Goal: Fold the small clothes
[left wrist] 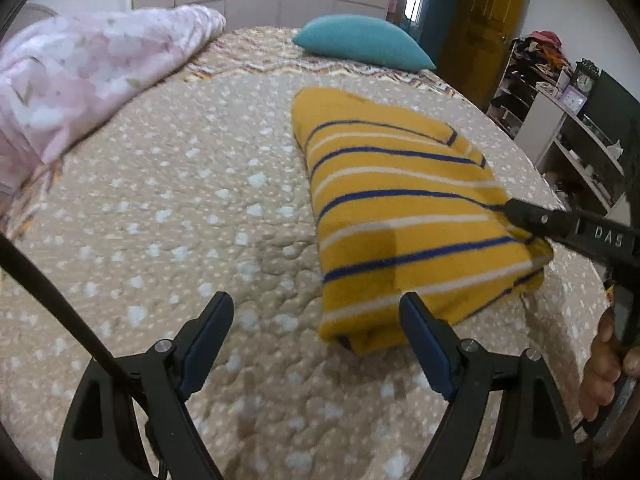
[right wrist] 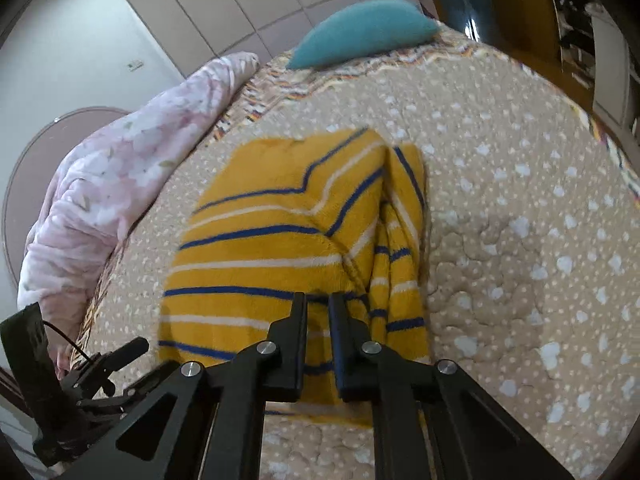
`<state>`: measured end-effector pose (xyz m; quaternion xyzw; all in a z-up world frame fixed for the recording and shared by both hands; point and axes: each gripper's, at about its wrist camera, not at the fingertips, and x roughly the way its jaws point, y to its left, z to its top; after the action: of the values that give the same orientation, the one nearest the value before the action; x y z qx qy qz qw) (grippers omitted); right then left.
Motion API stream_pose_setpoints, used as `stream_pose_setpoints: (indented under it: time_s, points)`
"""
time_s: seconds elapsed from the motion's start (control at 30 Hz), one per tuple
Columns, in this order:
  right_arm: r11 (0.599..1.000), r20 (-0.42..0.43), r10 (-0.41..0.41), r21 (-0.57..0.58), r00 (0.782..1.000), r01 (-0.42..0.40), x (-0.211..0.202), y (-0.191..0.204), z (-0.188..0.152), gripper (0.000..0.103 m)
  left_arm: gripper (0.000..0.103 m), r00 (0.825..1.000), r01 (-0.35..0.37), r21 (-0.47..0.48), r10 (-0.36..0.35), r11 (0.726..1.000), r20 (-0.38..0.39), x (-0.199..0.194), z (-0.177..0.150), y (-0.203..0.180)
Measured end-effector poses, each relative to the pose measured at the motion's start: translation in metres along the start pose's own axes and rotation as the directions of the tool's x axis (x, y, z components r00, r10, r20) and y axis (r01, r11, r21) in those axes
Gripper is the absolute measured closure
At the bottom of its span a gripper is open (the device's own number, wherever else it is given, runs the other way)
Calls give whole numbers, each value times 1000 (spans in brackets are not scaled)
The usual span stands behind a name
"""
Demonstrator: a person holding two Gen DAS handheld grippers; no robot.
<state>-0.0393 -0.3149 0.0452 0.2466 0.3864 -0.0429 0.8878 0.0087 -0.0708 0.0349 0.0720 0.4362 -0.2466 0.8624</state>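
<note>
Yellow striped top [left wrist: 404,216] is folded into a chunky rectangle, lying on the beige dotted bedspread [left wrist: 180,208], right of center in the left wrist view. Left gripper [left wrist: 316,332] is spread wide w/ nothing between the fingers; the garment's near corner sits just beside its right finger [left wrist: 424,336], not touching afaict. Right gripper [right wrist: 318,308] is pinched nearly shut, tips over the top's near right part where the fabric bunches (can't tell if any cloth is actually caught). Pink floral blanket [left wrist: 80,80] and teal pillow [left wrist: 360,42] are well apart, further back.
</note>
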Motion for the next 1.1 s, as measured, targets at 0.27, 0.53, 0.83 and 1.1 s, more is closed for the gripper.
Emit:
stream_pose_setpoints:
  time_s: [0.27,0.53,0.83,1.1]
  points:
    - [989,35,-101,-104,994,104,-21,22,-35,81,19,998,-59,-3,59,998,32,-32,-27,5]
    - [970,5,-190,-156,982,189,-26,25,-73,73,19,996,-83,-17,83,996,-18,-26,-51,10]
    - [969,-21,-229,-98,973,226,-27,7,-99,66,19,991,-106,-19,103,994,-90,-8,-68,11]
    - [969,-2,-237,-72,971,237,-30,4,-99,63,17,989,-115,-8,114,993,-95,-1,-72,10]
